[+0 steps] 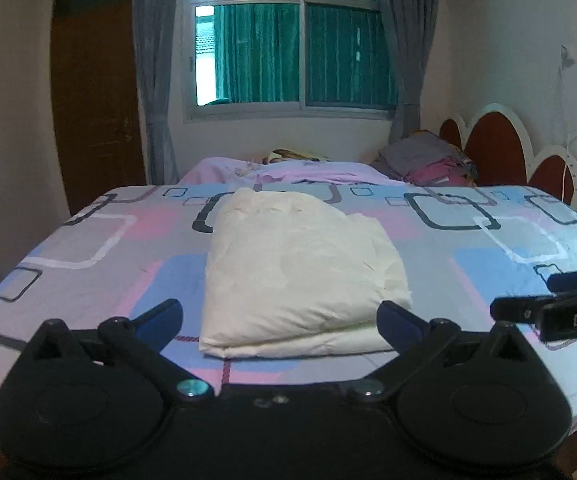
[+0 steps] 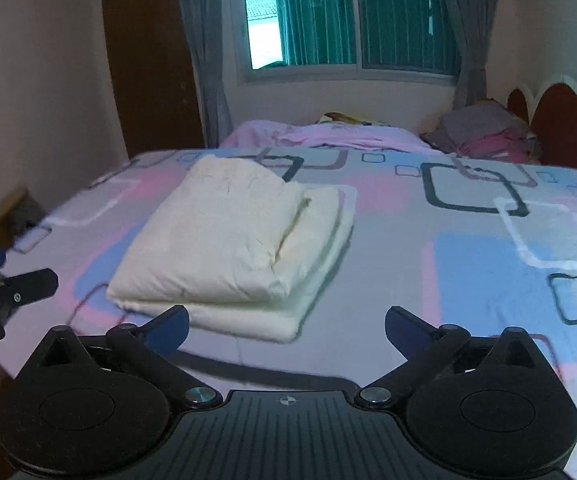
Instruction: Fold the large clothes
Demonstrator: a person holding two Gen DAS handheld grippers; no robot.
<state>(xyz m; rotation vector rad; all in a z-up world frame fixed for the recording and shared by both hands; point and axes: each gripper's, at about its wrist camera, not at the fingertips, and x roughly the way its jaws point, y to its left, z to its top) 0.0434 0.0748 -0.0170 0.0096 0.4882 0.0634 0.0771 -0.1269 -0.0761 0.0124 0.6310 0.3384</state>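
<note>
A cream garment [image 1: 300, 268] lies folded into a thick rectangle on the bed [image 1: 488, 248], a puffy upper layer resting on flatter layers whose edges stick out along its right side in the right wrist view. It sits near the front edge of the bed, on the patterned sheet [image 2: 468, 264] of pink, blue and grey squares. The left hand-held gripper [image 1: 280, 314] hangs just in front of the garment with its fingers spread wide, gripping nothing. The right hand-held gripper [image 2: 286, 324] is likewise spread open and empty, just beside the garment's near right corner. Bare sheet stretches to the right of the garment. Far back, a heap of clothes [image 1: 432, 160] sits by the headboard [image 1: 492, 148].
</note>
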